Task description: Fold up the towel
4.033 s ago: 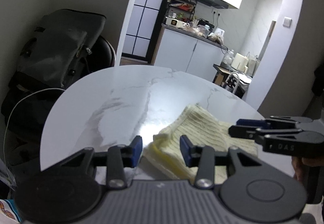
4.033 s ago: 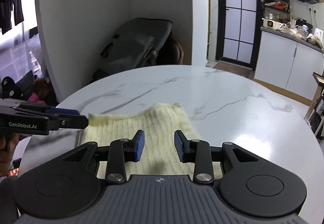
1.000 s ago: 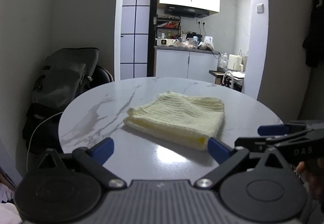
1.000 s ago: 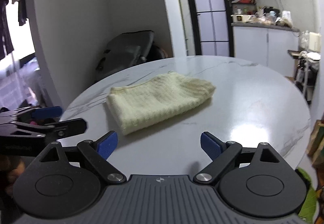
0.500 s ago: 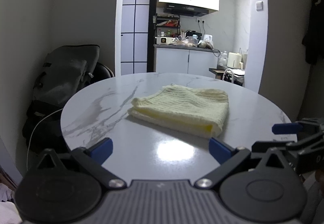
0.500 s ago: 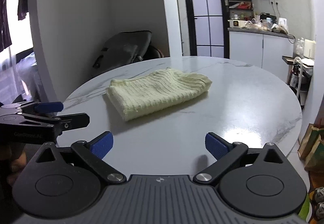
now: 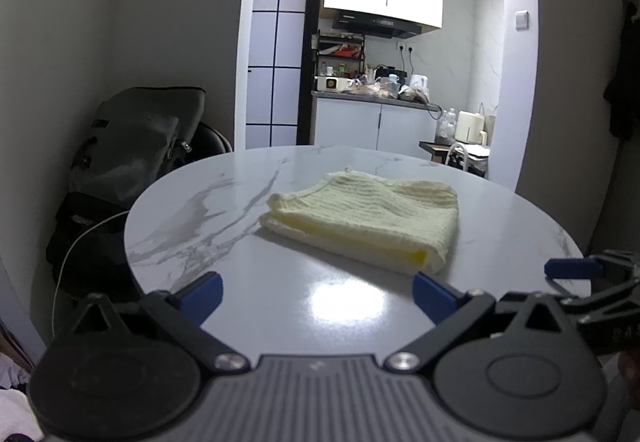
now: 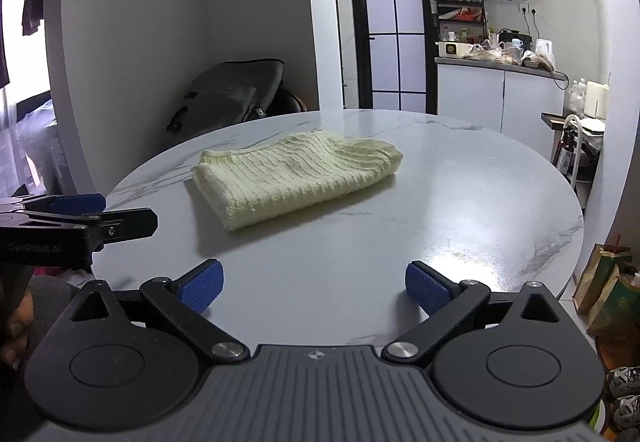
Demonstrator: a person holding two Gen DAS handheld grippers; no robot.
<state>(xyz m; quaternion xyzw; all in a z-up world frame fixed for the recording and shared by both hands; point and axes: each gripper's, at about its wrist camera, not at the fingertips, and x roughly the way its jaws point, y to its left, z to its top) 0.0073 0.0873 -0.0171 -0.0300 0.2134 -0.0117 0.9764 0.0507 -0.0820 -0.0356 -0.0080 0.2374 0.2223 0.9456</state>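
Both grippers now back off vs 4 s ago: left gripper (image 7: pixel 316 296) & right gripper (image 8: pixel 312 288) spread wide, empty; towel (image 8: pixel 296 176) lies folded on table (image 8: pixel 460 210).

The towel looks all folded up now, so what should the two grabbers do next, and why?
Probably nothing more than backing away. The towel lies folded on the table, and both the left gripper and right gripper are open, empty and clear of it.

The pale yellow towel (image 7: pixel 362 220) with knitted ribs lies folded, probably in four layers, flat on the round marble worktop (image 7: pixel 320 306), in the middle of both frames.
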